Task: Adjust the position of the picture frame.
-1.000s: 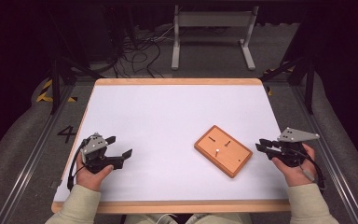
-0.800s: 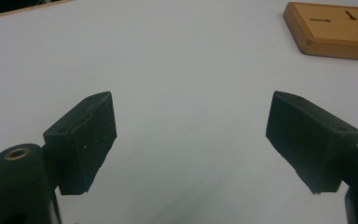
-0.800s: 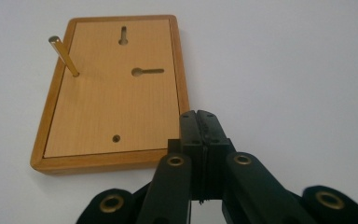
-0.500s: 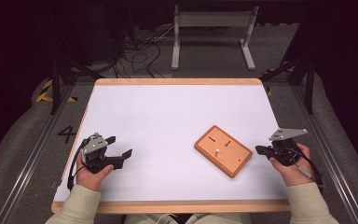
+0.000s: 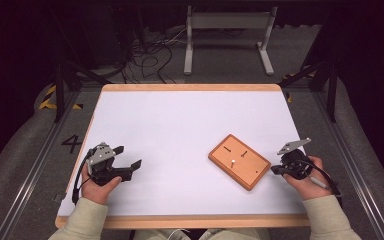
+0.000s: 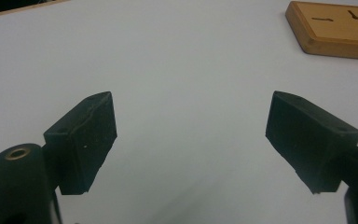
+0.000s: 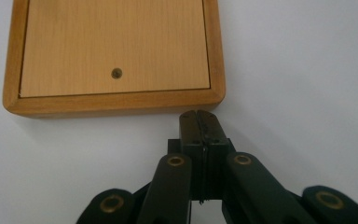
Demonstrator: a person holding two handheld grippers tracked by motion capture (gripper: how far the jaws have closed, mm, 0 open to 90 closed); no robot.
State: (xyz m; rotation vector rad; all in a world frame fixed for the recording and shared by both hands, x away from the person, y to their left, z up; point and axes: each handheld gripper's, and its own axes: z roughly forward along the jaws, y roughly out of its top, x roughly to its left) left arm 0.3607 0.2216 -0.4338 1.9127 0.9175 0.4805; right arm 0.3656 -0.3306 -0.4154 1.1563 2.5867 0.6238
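Note:
An orange-brown wooden board (image 5: 239,161) lies flat and askew on the white table, right of centre. It carries a small white peg (image 5: 233,161) and a few dark marks. My right gripper (image 5: 275,170) sits just off the board's right corner, its jaws shut with nothing between them. In the right gripper view the closed tips (image 7: 200,123) stop just short of the board's rim (image 7: 114,105), near a small hole (image 7: 116,73). My left gripper (image 5: 128,156) rests at the table's near left, jaws wide open and empty (image 6: 191,107). The board's corner (image 6: 335,32) shows far off in the left gripper view.
The white table top has a wooden edge (image 5: 190,87). Beyond the table's far side stand a metal frame (image 5: 227,22) and loose cables (image 5: 150,55) on the floor. A "4" is marked on the floor (image 5: 72,144) to the left.
My right hand has moved left and toward the near edge, bringing its gripper close to the board's right corner. The left hand has stayed put.

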